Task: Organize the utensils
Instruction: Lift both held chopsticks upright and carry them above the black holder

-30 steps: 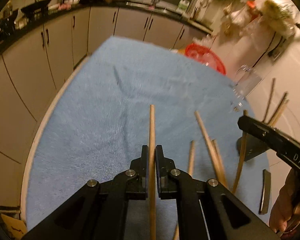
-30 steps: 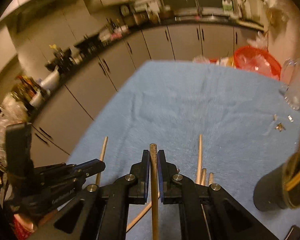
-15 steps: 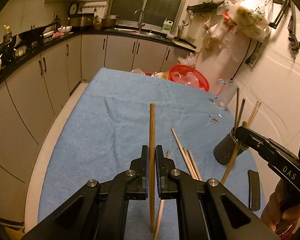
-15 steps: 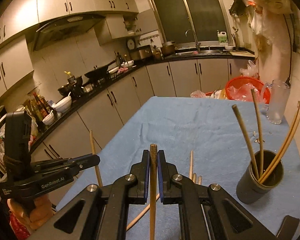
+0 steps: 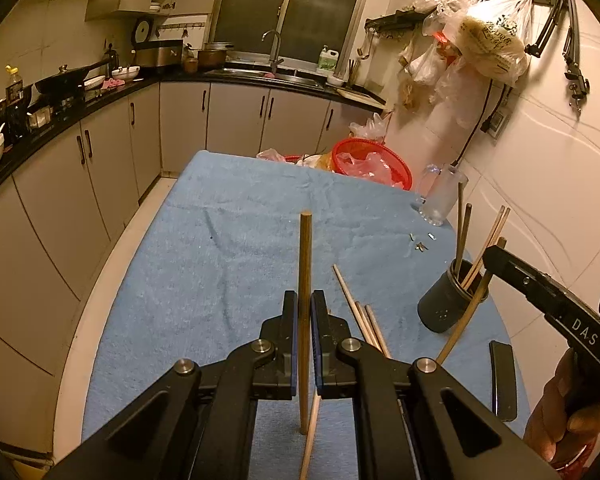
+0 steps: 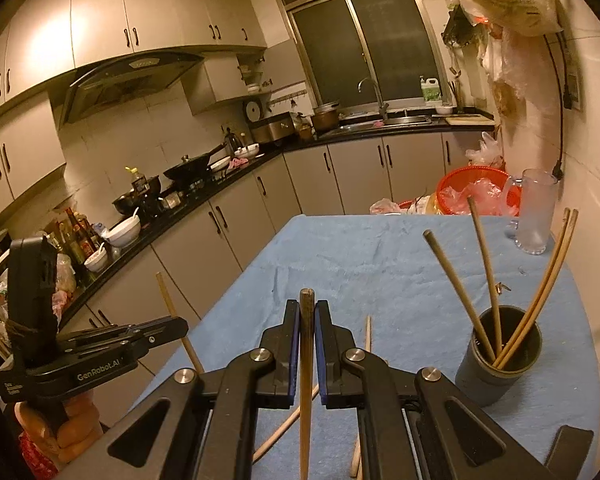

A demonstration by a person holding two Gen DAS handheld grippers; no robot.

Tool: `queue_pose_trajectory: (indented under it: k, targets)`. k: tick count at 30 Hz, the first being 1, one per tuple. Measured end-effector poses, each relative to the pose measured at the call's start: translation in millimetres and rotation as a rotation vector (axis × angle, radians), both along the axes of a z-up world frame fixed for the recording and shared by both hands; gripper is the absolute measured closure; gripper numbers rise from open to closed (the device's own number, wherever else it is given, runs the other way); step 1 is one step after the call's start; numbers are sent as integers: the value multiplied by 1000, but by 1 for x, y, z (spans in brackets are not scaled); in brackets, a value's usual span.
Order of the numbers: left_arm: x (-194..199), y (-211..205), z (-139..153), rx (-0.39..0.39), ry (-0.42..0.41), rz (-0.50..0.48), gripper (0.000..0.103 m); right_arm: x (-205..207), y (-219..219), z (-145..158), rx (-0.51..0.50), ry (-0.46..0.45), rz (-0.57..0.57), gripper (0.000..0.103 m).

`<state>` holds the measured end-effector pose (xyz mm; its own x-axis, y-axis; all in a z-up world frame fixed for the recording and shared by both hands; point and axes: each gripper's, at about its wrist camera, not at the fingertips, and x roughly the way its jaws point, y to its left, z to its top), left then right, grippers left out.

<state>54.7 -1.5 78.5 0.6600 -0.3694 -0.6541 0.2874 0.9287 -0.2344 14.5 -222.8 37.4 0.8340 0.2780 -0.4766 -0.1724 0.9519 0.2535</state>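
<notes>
Left gripper (image 5: 305, 312) clenched on an upright chopstick (image 5: 305, 264), right gripper (image 6: 307, 320) clenched on another chopstick (image 6: 306, 360), loose chopsticks (image 5: 364, 316) on blue-covered desk (image 5: 220, 248), dark cup (image 6: 498, 352) holding more beyond, red basket (image 5: 374, 162) farthest

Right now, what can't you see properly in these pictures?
- Loose chopsticks on the blue cloth: near ends hidden behind the left gripper, left view.
- Dark cup: its bottom inside is too dark, right view.
- Black flat thing: too dim to name.
</notes>
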Motion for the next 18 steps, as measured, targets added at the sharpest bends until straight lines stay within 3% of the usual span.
queue_pose_trajectory:
  k: [18]
  targets:
    - [-5,-7,11,-2,-19,-15,96,-17,-36,18,50,-65,-68,95]
